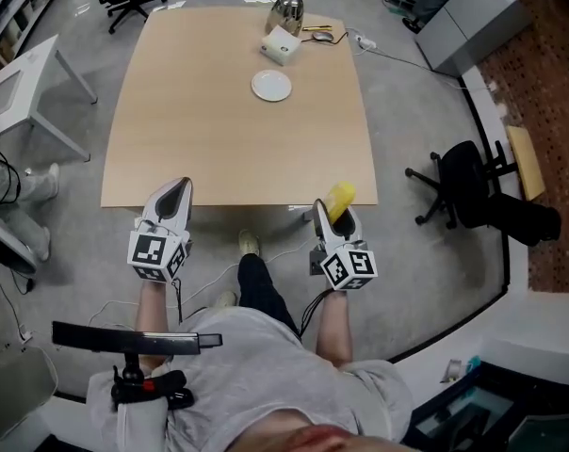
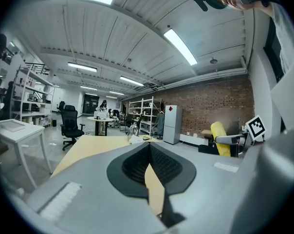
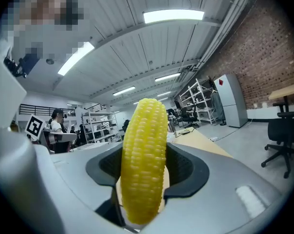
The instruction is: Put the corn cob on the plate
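A yellow corn cob (image 3: 143, 160) stands upright between the jaws of my right gripper (image 1: 333, 211), which is shut on it; its top (image 1: 340, 197) pokes out at the table's near right edge. The white plate (image 1: 271, 86) lies far off, toward the back of the wooden table (image 1: 209, 121), with nothing on it. My left gripper (image 1: 174, 201) hovers at the near left edge, jaws closed together and holding nothing (image 2: 148, 164). From the left gripper view the corn (image 2: 219, 138) shows off to the right.
A white box (image 1: 280, 45) and a shiny metal kettle (image 1: 286, 12) stand behind the plate. A black office chair (image 1: 468, 188) sits right of the table, a white side table (image 1: 21, 88) to the left. Cables trail on the floor.
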Tool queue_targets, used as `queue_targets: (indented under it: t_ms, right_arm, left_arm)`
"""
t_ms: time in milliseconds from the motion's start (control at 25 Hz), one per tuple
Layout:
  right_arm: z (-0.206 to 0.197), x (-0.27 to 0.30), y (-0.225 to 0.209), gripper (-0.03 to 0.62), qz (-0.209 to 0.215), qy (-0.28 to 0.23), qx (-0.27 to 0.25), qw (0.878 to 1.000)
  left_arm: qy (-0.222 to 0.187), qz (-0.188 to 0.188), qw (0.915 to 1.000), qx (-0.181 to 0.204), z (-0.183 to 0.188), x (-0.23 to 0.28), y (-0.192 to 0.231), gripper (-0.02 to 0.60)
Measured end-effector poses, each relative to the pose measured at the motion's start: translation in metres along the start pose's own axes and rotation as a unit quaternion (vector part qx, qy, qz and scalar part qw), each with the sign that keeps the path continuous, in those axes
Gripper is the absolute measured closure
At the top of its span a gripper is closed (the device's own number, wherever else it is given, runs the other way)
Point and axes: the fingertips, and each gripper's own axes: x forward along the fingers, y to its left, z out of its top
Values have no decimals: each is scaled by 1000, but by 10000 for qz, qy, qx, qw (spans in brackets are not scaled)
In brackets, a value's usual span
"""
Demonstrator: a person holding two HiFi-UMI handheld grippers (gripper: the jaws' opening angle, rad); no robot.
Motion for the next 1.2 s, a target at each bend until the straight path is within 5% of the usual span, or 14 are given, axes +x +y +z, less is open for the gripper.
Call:
queue_targets:
  t_ms: [1200]
  right_arm:
    - [-57,225,-57,352,609,1020,-188,9927]
  left_arm:
    - [788,208,9964,-222,-62,138,54,561]
